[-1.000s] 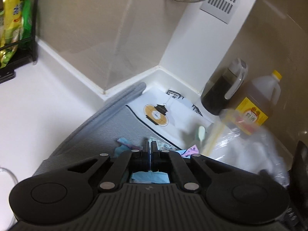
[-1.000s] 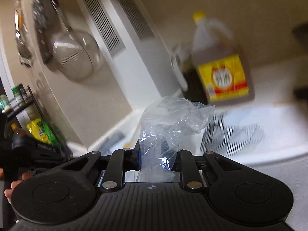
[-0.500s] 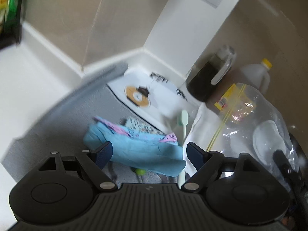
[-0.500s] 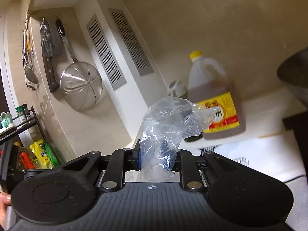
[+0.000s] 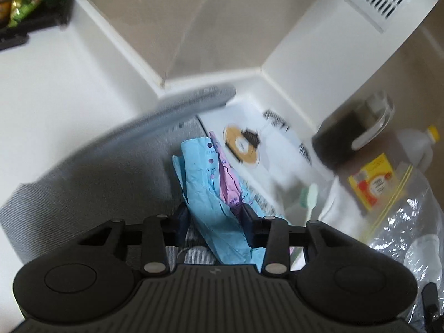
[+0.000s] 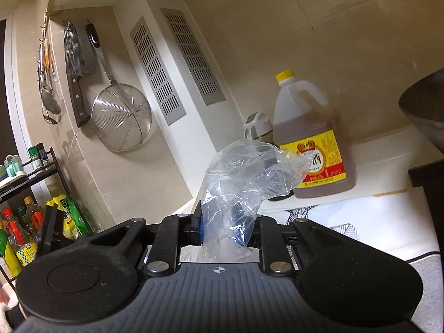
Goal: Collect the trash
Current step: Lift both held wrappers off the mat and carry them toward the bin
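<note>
Crumpled blue and pink paper scraps (image 5: 213,194) on the grey mat (image 5: 111,177) of the white tabletop (image 5: 55,88), lying between the jaws of the left hand-held gripper (image 5: 215,222), just closing in; firm pad contact not discernible. Clear plastic bag (image 6: 244,177) clamped upright in the right hand-held gripper (image 6: 229,229). Behind: yellow-capped oil jug (image 6: 310,144), hanging wire strainer (image 6: 122,119) and cleaver (image 6: 77,77).

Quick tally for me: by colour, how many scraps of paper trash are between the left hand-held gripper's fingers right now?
Blue paper: 1
Pink paper: 1
Total: 2 scraps, bunched together on the grey mat; anything further under them is hidden.
</note>
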